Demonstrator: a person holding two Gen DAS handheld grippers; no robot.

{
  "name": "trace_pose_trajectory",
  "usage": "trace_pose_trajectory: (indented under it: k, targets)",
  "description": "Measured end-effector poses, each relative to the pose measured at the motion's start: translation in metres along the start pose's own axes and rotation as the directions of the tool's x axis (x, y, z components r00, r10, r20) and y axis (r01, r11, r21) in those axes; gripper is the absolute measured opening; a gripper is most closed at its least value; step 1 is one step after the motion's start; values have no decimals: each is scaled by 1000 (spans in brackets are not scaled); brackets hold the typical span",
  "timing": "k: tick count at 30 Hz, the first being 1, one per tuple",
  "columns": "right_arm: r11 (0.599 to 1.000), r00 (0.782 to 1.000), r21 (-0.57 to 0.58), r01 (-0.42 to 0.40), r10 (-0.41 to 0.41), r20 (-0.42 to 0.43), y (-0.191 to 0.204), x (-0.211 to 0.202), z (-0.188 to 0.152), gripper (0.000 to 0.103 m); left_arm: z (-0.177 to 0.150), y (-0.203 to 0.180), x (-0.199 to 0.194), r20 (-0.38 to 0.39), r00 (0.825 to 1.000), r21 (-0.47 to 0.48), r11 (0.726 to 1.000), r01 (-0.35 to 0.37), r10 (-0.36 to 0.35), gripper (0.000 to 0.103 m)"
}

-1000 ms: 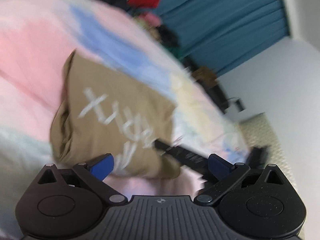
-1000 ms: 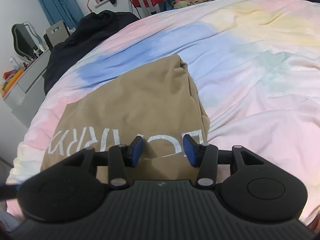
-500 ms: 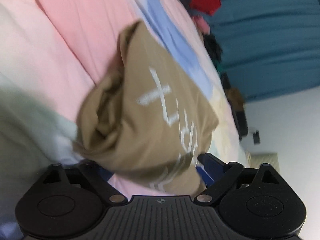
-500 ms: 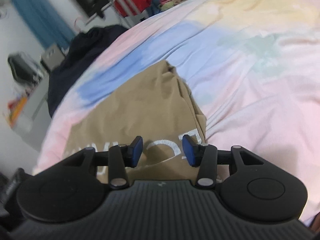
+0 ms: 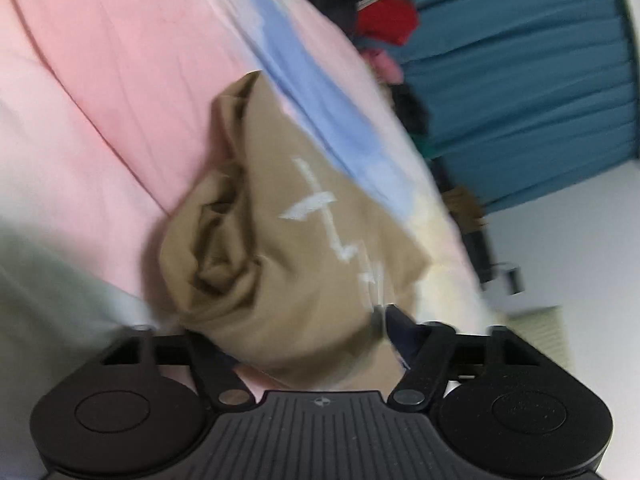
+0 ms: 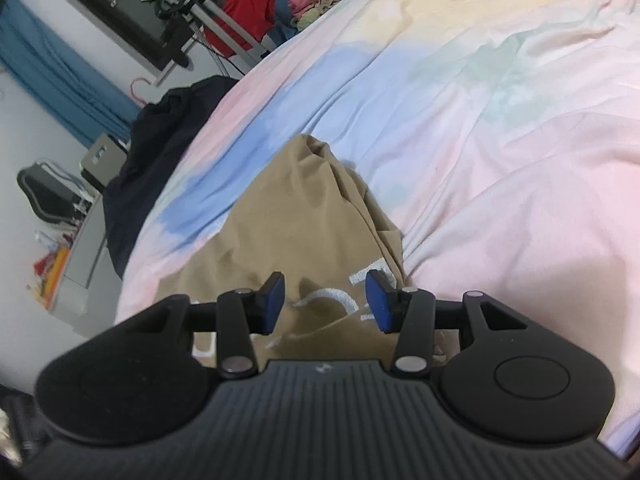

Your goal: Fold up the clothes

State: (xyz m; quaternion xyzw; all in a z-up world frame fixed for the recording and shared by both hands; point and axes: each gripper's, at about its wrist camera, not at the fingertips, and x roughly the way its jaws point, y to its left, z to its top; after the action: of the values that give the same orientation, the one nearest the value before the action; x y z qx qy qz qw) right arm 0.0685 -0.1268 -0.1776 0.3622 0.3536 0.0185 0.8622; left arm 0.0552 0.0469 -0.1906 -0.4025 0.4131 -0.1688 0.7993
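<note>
Soft daylight, motion blur, fisheye warping

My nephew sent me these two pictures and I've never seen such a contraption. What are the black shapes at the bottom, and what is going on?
Each picture comes from a camera mounted on hand-held tongs, looking forward along their two fingers; a person holds one in each hand. The black shapes are the tongs themselves. The left tongs have a bunched tan garment with white lettering filling the gap between their fingers; whether they grip it is unclear, as that picture is blurred. The right tongs hover open over the same garment. It lies on a pastel bedspread. They are folding clothes.
</note>
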Motion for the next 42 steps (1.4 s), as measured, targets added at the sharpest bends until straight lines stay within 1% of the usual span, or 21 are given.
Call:
trace_pose_trajectory:
  k: [1, 2, 3, 5, 6, 7, 8, 10, 12, 15, 16, 17, 22, 23, 24, 27, 31, 32, 35, 37, 42]
  targets:
    - [999, 1000, 18, -28, 29, -6, 0, -4, 1, 50, 0, -2, 1, 4, 1000, 10, 1000, -14, 14, 61]
    - [998, 998, 37, -57, 57, -12, 0, -7, 2, 49, 0, -4, -1, 16, 1000, 23, 1000, -14, 14, 50]
    - [995, 996, 55, -85, 86, -17, 0, -11, 3, 50, 0, -7, -3, 28, 1000, 34, 999, -14, 13, 43]
    - [979, 982, 93, -183, 186, -23, 2, -21, 4, 59, 0, -10, -6, 50, 999, 42, 999, 1, -3, 38]
    - [965, 971, 114, -236, 240, -24, 3, -26, 4, 71, 0, -10, -8, 59, 998, 44, 999, 8, -10, 36]
    - [947, 955, 144, -287, 294, -28, 4, -30, 2, 90, 2, -10, -9, 65, 998, 46, 999, 13, -16, 35]
    - [924, 937, 183, -335, 346, -36, 4, -31, -1, 96, 2, -10, -10, 71, 997, 45, 999, 21, -24, 34]
    - [875, 898, 272, -400, 434, -75, 4, -25, -8, 95, 4, -11, -10, 82, 996, 42, 998, 36, -40, 34]
    - [841, 870, 355, -408, 476, -129, 2, -13, -16, 95, 3, -9, -13, 89, 995, 36, 998, 48, -51, 33]
    - [823, 851, 455, -341, 476, -222, -3, 11, -31, 96, 1, -5, -17, 98, 993, 22, 998, 65, -67, 33]
    - [820, 851, 475, -320, 469, -237, -6, 18, -36, 96, 2, -6, -16, 102, 992, 16, 997, 72, -73, 33]
    - [813, 861, 501, -296, 455, -229, -11, 23, -40, 96, 3, -6, -17, 107, 991, 10, 997, 79, -80, 33]
    - [769, 940, 604, -210, 329, -92, -46, 27, -39, 93, 8, 3, -21, 122, 988, -32, 994, 104, -100, 33]
    - [768, 949, 606, -207, 309, -68, -49, 27, -38, 88, 9, 5, -21, 119, 988, -46, 993, 107, -101, 33]
    - [773, 956, 603, -198, 288, -55, -50, 26, -37, 74, 9, 8, -20, 117, 988, -60, 992, 111, -103, 34]
    - [808, 974, 566, -162, 224, -41, -48, 27, -34, 57, 14, 21, -13, 104, 990, -139, 984, 108, -94, 41]
    - [866, 982, 483, -133, 180, -52, -36, 28, -34, 36, 21, 48, -4, 94, 991, -293, 949, 119, -96, 42]
    - [873, 983, 469, -136, 178, -47, -35, 27, -34, 33, 22, 48, -3, 93, 991, -290, 950, 117, -94, 43]
    - [893, 984, 425, -146, 176, -32, -33, 25, -33, 28, 23, 34, -3, 98, 993, -192, 978, 80, -62, 40]
    - [906, 984, 396, -151, 176, -27, -32, 21, -29, 26, 23, 28, -4, 106, 992, -154, 985, 80, -64, 37]
    - [904, 978, 385, -186, 206, -10, -31, 3, -27, 23, 22, 26, -14, 106, 992, -183, 979, 86, -68, 32]
